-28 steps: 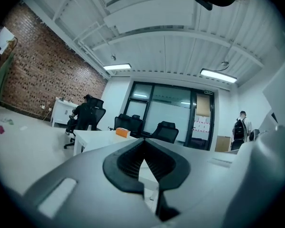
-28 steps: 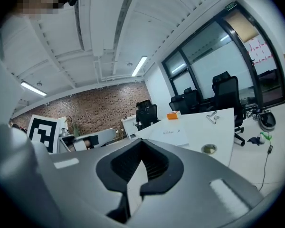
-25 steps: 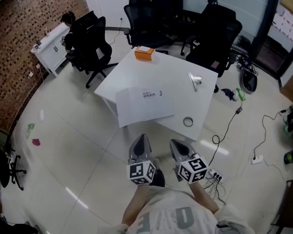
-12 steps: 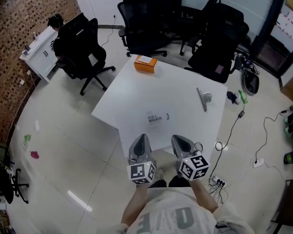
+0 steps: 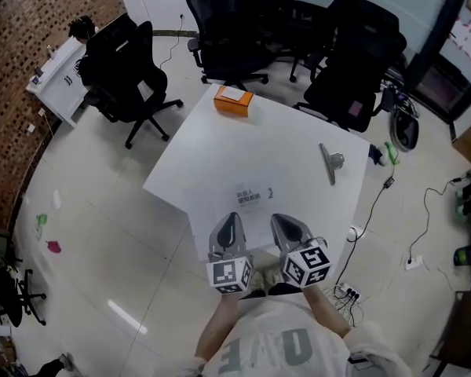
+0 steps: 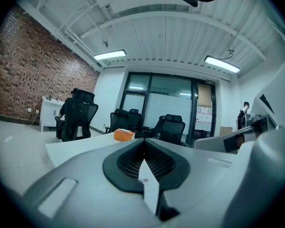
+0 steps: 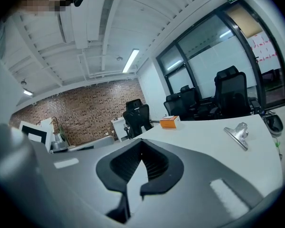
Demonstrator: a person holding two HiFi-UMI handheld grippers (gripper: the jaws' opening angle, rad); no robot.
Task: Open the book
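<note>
The white book (image 5: 251, 198) lies shut and flat on the white table (image 5: 220, 144), close to the near edge, with small dark print on its cover. Both grippers are held side by side over the book's near part. In the head view, the left gripper (image 5: 231, 217) and the right gripper (image 5: 279, 219) point away from me, over the book. Both are shut with nothing held. In the left gripper view (image 6: 143, 142) and the right gripper view (image 7: 141, 145) the jaws meet at the tips. A strip of white cover shows through the gap below them.
An orange box (image 5: 233, 99) sits at the table's far edge, and a metal clip (image 5: 330, 162) lies to the right. Black office chairs (image 5: 228, 22) ring the far side. A person sits at a white desk (image 6: 50, 113) at the left. Cables and a power strip (image 5: 345, 293) lie on the floor to the right.
I have stepped up to the table. Both shut grippers went from over the floor to over the table's near edge and the book.
</note>
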